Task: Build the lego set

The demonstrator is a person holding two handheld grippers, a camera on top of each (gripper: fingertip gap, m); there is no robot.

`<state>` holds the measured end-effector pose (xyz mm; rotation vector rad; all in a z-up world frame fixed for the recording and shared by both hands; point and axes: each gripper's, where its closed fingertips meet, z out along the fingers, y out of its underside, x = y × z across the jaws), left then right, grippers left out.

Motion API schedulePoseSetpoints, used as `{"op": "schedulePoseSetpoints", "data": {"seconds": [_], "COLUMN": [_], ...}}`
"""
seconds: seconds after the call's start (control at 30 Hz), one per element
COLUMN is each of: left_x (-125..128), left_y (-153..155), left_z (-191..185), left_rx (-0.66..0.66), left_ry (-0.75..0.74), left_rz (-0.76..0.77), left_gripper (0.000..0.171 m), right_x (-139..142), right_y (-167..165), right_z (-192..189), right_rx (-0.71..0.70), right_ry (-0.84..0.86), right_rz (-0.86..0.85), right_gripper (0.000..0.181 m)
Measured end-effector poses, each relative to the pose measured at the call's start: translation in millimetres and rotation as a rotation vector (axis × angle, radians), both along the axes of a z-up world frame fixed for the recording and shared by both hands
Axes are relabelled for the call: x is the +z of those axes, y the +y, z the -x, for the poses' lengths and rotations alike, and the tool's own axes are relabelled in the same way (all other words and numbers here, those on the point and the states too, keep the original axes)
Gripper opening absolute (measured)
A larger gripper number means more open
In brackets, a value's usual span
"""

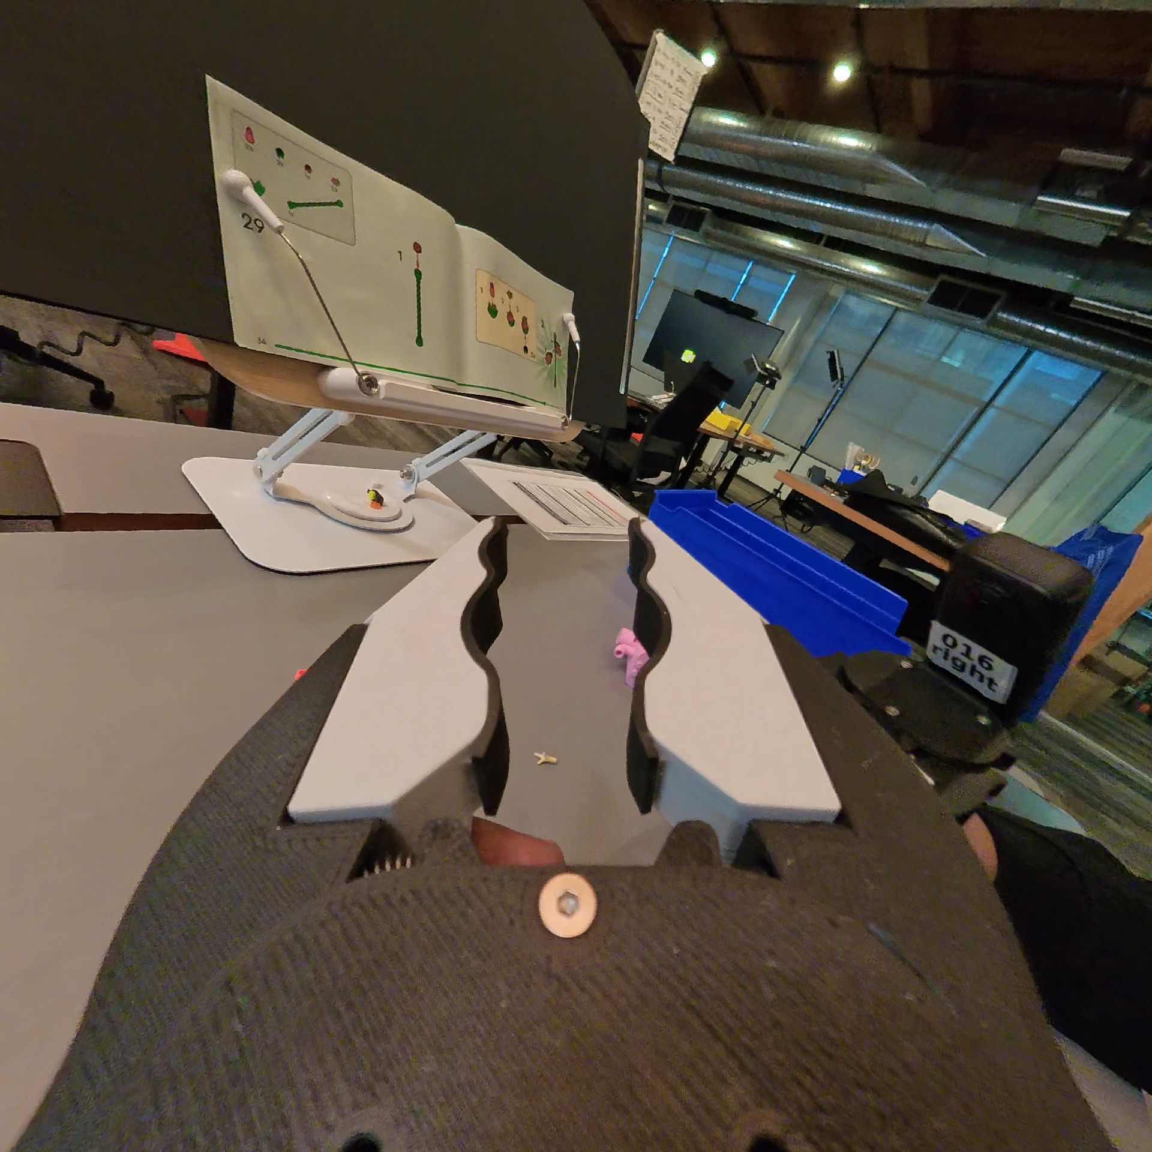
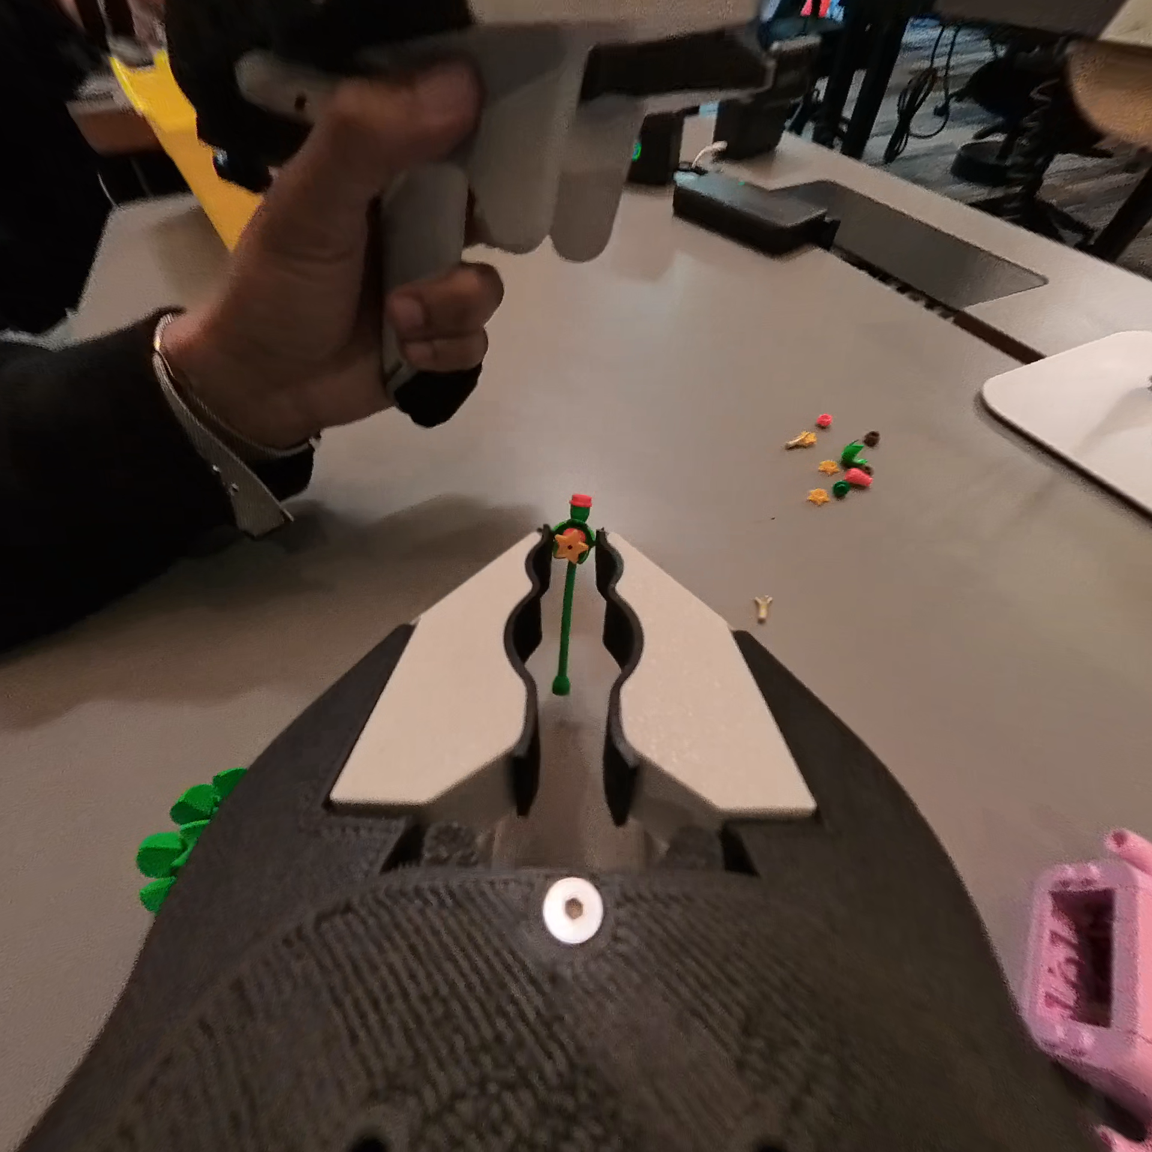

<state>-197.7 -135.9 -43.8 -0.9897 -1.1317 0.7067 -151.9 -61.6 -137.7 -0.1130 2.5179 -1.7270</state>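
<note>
**Right hand-held gripper pinches the flower stem**

Right hand-held gripper [image 2: 572, 541] is nipped at its tips on a green lego flower stem [image 2: 566, 614] with an orange star and red cap, held upright above the grey surface [image 2: 717, 386]; left hand-held gripper [image 1: 564, 530] is spread and empty, raised above that surface, gripped by a hand [image 2: 324, 268] with a wristband; an instruction booklet [image 1: 374, 262] on a white stand [image 1: 324, 499] bears printed step numbers; a white label sits on the other gripper's camera [image 1: 969, 661]; loose lego pieces [image 2: 838, 464] lie well apart.
</note>
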Motion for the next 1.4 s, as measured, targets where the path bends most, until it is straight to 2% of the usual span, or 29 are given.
{"op": "schedulePoseSetpoints", "data": {"seconds": [0.3,0.77,1.0,1.4], "left_x": [-6,-22,-25,-28], "left_y": [-6,-3,-1,1], "left_z": [2,10,11,12], "left_rx": [0.005,-0.018,-0.026,-0.039], "left_ry": [-0.022,-0.073,-0.082,-0.096], "left_rz": [-0.021,-0.034,-0.035,-0.038], "left_gripper": [0.038,0.038,0.038,0.038], "right_x": [-25,-61,-61,-60], "right_y": [-9,-5,-5,-3], "right_z": [-12,-12,-11,-17], "right_rx": [0.029,0.041,0.034,0.076], "right_ry": [0.121,0.233,0.214,0.191], "right_rz": [-0.108,-0.315,-0.316,-0.308], "right_gripper": [0.012,0.012,0.012,0.031]}}
